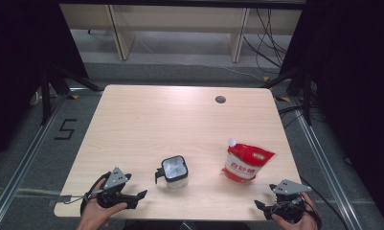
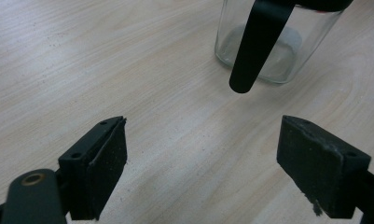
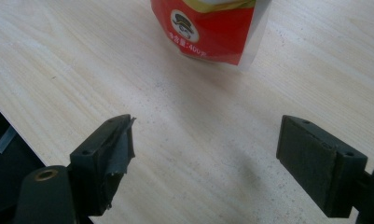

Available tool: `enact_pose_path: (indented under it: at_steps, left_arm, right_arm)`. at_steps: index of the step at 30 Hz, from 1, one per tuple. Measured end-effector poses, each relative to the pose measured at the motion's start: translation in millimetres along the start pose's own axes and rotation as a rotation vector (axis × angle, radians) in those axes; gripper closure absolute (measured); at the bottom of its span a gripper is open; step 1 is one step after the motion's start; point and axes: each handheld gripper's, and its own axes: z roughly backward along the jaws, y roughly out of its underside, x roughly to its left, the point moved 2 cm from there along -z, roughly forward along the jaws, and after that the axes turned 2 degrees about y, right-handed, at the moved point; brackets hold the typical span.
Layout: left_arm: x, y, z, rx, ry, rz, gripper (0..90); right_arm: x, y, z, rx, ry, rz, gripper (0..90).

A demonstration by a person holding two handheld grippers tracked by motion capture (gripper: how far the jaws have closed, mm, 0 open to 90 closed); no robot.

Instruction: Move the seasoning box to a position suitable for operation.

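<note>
At the near edge of the pale wood-grain bench, the left hand-held gripper sits low over the front left corner, its two black jaws spread wide apart with nothing between them; in the left gripper view the pads look matte and slightly rough, the right one frayed at its lower edge. The right hand-held gripper hovers at the front right corner, jaws likewise wide apart and empty, and in the right gripper view the left pad carries a torn, wrinkled strip of tape. Just beyond the left gripper, near but not touching, stands a clear glass jar with rounded square walls, a black rim and a smooth black handle that curves down its side toward the gripper; bare bench lies between the jaws and the jar. Farther right, ahead of the right gripper and apart from it, a glossy red and white pouch stands upright with a white spout at its top left corner and printed characters on its face. Jar and pouch stand well apart, with open wood between them. Behind both, the whole far half of the bench is free up to its rounded back corners, broken only by a small dark cable hole near the far edge
</note>
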Motion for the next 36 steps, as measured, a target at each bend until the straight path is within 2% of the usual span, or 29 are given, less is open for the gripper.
enact_pose_path:
  at_steps: [1,6,7,8,10,12,13,14,15,18,20,21,22,23,25,26,27,29,31,33,34,35,36]
  left_arm:
    - [0.4,-0.1,-0.7,-0.001,-0.011,0.002,15.7]
    - [-1.4,0.1,-1.9,-0.005,-0.007,0.010,15.7]
    - [-0.9,-0.5,-1.5,0.010,-0.003,-0.013,15.7]
    - [-2.0,-0.8,-3.6,-0.013,-0.002,0.001,15.7]
    - [-3.9,-0.9,-4.1,-0.004,0.005,0.012,15.6]
    - [-4.1,-2.3,-5.2,-0.007,0.010,-0.010,15.7]
    - [-4.7,-4.1,-5.8,-0.010,0.014,-0.013,15.6]
    - [-4.7,-4.1,-5.8,-0.010,0.014,-0.013,15.8]
    - [-6.6,-6.6,-7.0,-0.043,0.025,0.006,16.1]
    - [-6.7,-7.9,-7.1,-0.051,0.031,-0.001,17.0]
    - [-9.0,-9.3,-8.4,-0.057,0.035,0.007,18.2]
    - [-9.4,-11.5,-9.0,-0.047,0.034,-0.024,19.1]
    - [-9.4,-11.5,-9.0,-0.047,0.034,-0.024,20.3]
    - [-13.2,-14.2,-12.3,-0.077,0.053,-0.017,21.1]
    - [-14.5,-16.4,-13.2,-0.079,0.068,-0.031,22.0]
    - [-17.0,-18.5,-15.8,-0.079,0.083,-0.049,25.9]
    - [-17.0,-18.5,-15.8,-0.079,0.083,-0.049,26.8]
    - [-20.9,-21.9,-22.0,-0.068,0.084,-0.083,28.4]
    - [-22.4,-24.5,-26.0,-0.075,0.092,-0.097,30.0]
    - [-22.5,-25.8,-27.0,-0.069,0.094,-0.101,35.7]
    - [-21.5,-27.1,-28.9,-0.070,0.101,-0.128,35.7]
    - [-21.9,-27.9,-31.1,-0.042,0.103,-0.156,41.9]
    - [-21.9,-27.9,-31.1,-0.042,0.103,-0.156,44.7]
  right_arm:
    - [-0.2,0.1,-0.1,-0.002,-0.003,0.003,20.0]
    - [-1.3,-0.4,-0.4,-0.010,0.002,0.023,20.8]
    - [-0.5,-0.3,-0.2,-0.005,-0.002,0.010,21.0]
    - [-1.2,0.3,-0.7,-0.008,-0.001,0.021,21.9]
    - [-1.0,-0.2,-0.6,-0.014,-0.003,0.020,22.4]
    - [0.4,-0.7,-0.7,-0.022,-0.007,0.009,22.4]
    - [-0.8,-1.4,-0.2,-0.034,-0.003,0.033,22.6]
    - [-0.8,-1.4,-0.2,-0.034,-0.003,0.033,22.6]
    - [-0.7,-2.0,-0.3,-0.038,-0.009,0.034,22.5]
    - [-0.2,-2.1,-0.5,-0.042,-0.012,0.033,22.5]
    - [1.5,-2.7,0.2,-0.038,-0.016,0.004,22.4]
    - [1.6,-2.8,0.2,-0.038,-0.015,0.005,22.3]
    - [1.7,-2.7,0.3,-0.039,-0.015,0.005,22.3]
    - [0.9,-2.7,-0.1,-0.045,-0.012,0.018,22.3]
    - [1.4,-3.1,0.0,-0.049,-0.014,0.009,22.3]
    - [0.8,-3.7,-0.8,-0.040,-0.059,0.009,22.1]
    - [0.8,-3.7,-0.8,-0.040,-0.059,0.009,22.1]
    - [1.5,-3.5,-0.6,-0.039,-0.051,0.004,22.2]
    - [1.5,-3.6,-0.7,-0.040,-0.052,0.003,22.2]
    - [3.2,-3.1,-0.4,-0.039,-0.048,-0.016,22.2]
    - [1.8,-3.2,-0.8,-0.039,-0.051,0.003,22.3]
    - [0.8,-3.5,-1.5,-0.049,-0.028,0.022,22.4]
    - [0.8,-3.5,-1.5,-0.049,-0.028,0.022,22.4]
